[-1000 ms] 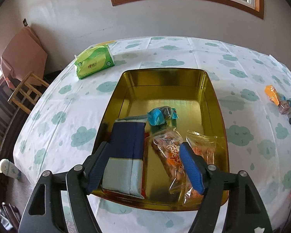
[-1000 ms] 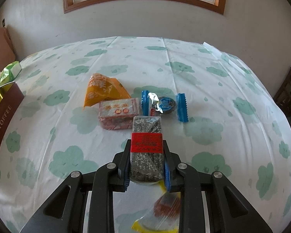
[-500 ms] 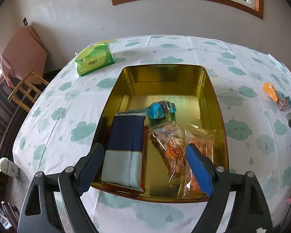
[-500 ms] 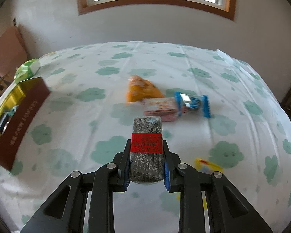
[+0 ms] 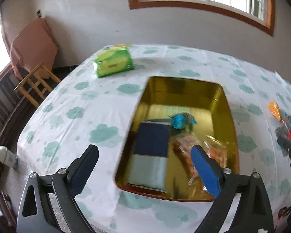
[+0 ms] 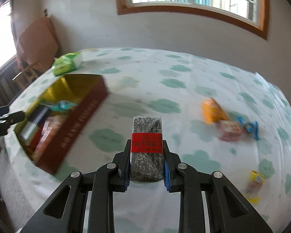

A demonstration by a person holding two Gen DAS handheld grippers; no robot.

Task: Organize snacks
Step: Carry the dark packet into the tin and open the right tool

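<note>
A gold-lined tin (image 5: 184, 80) with dark red outer walls (image 6: 81, 116) holds a blue box (image 5: 151, 141), a blue-wrapped candy (image 5: 179, 120) and two orange snack packs (image 5: 186, 147). My left gripper (image 5: 145, 167) hovers over the tin's near left corner. Its jaws are opening, with nothing gripped between them. My right gripper (image 6: 146, 149) is shut on a dark speckled snack bar (image 6: 147, 136) with a red band, held above the tablecloth to the right of the tin.
Loose on the cloud-print tablecloth lie an orange packet (image 6: 211, 110), a pink packet (image 6: 230, 130), a blue-wrapped candy (image 6: 249, 127) and a yellow packet (image 6: 255, 184). A green tissue pack (image 5: 113, 63) sits beyond the tin. A wooden chair (image 5: 34, 81) stands off the table's left.
The left jaws have spread wider and drawn back and left from the tin's contents. The right gripper has carried the bar leftwards, away from the loose snacks, so the tin is now in its view.
</note>
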